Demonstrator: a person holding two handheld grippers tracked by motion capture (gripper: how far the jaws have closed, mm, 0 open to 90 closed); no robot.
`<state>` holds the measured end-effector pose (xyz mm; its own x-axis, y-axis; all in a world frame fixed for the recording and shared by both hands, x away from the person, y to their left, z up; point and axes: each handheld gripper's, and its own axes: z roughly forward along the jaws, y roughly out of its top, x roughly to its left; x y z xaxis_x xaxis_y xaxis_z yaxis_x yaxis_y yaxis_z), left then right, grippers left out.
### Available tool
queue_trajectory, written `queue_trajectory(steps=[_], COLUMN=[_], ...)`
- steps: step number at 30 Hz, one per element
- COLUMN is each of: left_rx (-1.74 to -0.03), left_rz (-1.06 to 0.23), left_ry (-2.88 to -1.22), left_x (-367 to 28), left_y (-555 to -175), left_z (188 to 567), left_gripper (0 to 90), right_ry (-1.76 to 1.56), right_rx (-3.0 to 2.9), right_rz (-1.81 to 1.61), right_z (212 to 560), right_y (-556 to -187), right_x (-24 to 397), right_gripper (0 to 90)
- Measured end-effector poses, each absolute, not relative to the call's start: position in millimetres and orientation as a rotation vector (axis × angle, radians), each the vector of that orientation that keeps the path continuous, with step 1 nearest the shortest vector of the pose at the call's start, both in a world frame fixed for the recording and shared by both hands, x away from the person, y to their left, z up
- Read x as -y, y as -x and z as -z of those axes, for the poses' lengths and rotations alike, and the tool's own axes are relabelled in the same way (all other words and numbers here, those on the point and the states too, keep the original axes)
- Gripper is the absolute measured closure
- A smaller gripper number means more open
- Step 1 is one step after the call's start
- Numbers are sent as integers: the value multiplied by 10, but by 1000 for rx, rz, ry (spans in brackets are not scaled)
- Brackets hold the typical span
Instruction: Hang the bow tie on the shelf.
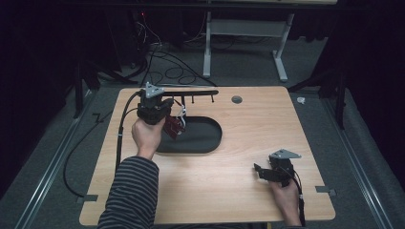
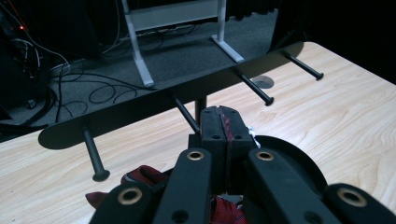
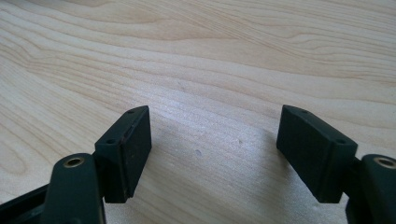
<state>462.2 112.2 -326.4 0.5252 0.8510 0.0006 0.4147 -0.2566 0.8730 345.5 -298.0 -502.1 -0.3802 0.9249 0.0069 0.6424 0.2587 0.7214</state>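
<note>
Table (image 1: pixel 229 143): light wood, carrying a black peg rack and its oval base.
Peg rack (image 1: pixel 191 92): a dark horizontal bar at the table's far edge, with short black pegs (image 2: pixel 254 87) sticking out toward the person.
Oval base (image 1: pixel 203 136): flat, black, on the table just in front of the rack.
Red cloth item (image 1: pixel 173 125): hangs from the left gripper over the base's left end; a white tag or loop shows on it.
Left gripper (image 1: pixel 155 109): jaws pressed together on the red cloth item (image 2: pixel 227 128), raised just in front of the rack's pegs.
Right gripper (image 1: pixel 270 172): jaws spread wide, nothing between them, low over bare table (image 3: pixel 210 60) well right of the base.
</note>
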Motion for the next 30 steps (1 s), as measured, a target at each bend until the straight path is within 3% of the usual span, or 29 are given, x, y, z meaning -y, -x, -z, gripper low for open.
queue_trajectory(steps=[30], left_rx=[-1141], left_rz=[-682], left_ry=[-1891], left_x=[-1064], left_y=[-4921], left_z=[3355], left_gripper=[894], right_ry=[-1423], right_rx=[-2117], right_rz=[-909], right_z=[5022], right_y=[-3453], right_x=[2978], right_gripper=[277])
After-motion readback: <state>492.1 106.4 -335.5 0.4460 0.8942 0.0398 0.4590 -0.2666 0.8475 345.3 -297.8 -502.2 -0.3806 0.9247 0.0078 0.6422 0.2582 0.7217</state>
